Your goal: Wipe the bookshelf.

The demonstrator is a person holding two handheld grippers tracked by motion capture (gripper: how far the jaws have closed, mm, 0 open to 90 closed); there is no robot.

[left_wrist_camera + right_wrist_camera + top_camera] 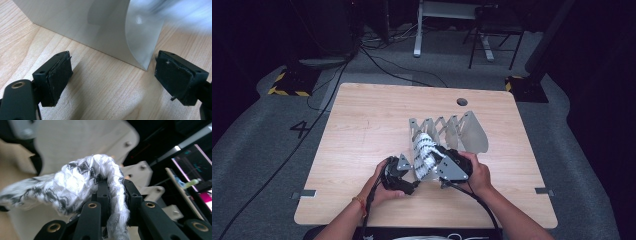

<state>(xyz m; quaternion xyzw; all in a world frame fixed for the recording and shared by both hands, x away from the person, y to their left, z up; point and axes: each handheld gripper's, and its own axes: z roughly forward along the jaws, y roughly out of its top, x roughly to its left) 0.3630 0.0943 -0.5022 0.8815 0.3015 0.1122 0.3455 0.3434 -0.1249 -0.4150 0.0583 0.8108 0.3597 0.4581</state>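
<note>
Patterned cloth carried to the folding rack, one gripper clamped on it, the other free

The right gripper [113,195] is closed on a twisted black-and-white cloth [75,187], which in the high view lies draped over the near end of the grey accordion rack [452,131] at the middle of the wooden table [362,115]; the left gripper [112,75] stands with jaws wide apart and nothing between them, low over the tabletop just before a curved grey panel [100,30] of that rack; I judge the step to be hanging or threading the cloth onto the rack; the next move likely calls for the free gripper to take the loose end and spread it; the close-set panels crowd the approach; cables, a chair [492,30] and a desk frame [447,15] stand on the floor well beyond.
</note>
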